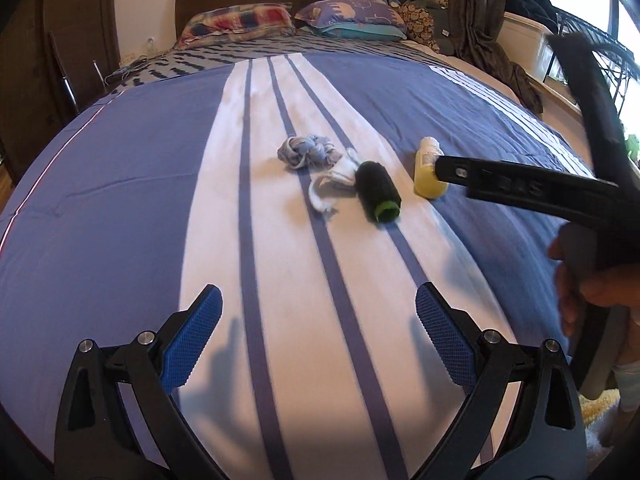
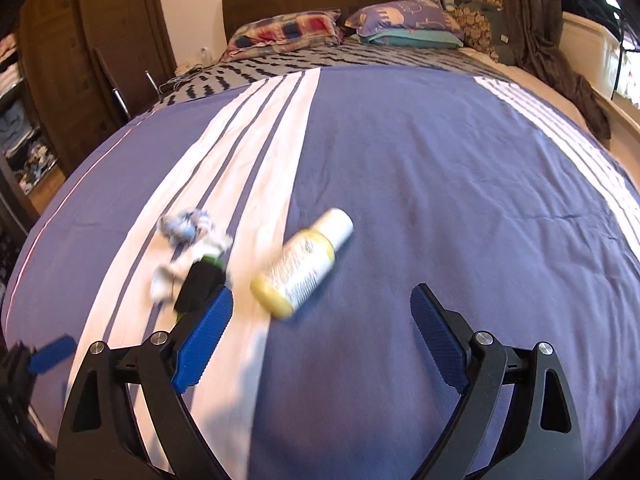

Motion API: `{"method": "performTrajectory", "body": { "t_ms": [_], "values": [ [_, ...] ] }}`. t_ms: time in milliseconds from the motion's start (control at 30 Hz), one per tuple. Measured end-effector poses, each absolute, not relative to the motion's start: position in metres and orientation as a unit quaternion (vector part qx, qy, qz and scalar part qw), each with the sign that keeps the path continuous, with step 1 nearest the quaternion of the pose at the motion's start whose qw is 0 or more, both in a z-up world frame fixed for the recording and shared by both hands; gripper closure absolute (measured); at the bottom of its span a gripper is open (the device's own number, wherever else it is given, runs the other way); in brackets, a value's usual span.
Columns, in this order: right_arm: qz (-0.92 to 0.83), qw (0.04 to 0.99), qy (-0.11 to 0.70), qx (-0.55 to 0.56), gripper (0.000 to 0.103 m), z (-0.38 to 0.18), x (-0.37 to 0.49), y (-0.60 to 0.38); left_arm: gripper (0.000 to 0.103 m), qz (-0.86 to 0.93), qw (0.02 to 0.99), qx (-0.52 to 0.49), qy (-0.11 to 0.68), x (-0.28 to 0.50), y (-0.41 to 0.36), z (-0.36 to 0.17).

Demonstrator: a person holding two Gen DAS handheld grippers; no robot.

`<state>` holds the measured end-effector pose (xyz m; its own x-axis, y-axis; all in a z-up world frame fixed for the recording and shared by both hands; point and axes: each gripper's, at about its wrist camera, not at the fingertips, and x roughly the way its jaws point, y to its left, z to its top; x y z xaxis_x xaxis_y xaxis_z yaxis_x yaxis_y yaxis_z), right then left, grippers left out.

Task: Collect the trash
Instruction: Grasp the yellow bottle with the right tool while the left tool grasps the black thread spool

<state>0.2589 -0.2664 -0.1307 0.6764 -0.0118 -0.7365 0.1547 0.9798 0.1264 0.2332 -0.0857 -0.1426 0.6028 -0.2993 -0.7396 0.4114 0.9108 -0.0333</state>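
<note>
- On the blue-and-white striped bedspread I see the trash in a loose cluster: a crumpled blue-white wad, a torn white scrap, a black roll with a green end and a yellow bottle lying on its side.
- My left gripper hangs over the stripes, jaws wide, nothing between them.
- My right gripper is spread wide too, empty, the bottle just beyond its fingertips.
- Pillows sit by the headboard.

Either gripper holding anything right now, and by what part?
Nothing held. Left gripper and right gripper are open over the bed; the bottle lies loose.
</note>
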Motion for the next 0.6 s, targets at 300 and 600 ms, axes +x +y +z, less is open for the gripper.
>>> {"method": "performTrajectory", "body": {
  "t_ms": [300,600],
  "values": [
    [-0.034,0.891,0.439,0.111,0.040,-0.151,0.297,-0.269,0.011,-0.223,0.885,0.056,0.406,0.256,-0.107,-0.147],
    [-0.052,0.898,0.429,0.076,0.068,-0.145,0.295,-0.293,0.047,-0.257,0.870,0.040,0.419,0.282,-0.137,-0.154]
  ]
}}
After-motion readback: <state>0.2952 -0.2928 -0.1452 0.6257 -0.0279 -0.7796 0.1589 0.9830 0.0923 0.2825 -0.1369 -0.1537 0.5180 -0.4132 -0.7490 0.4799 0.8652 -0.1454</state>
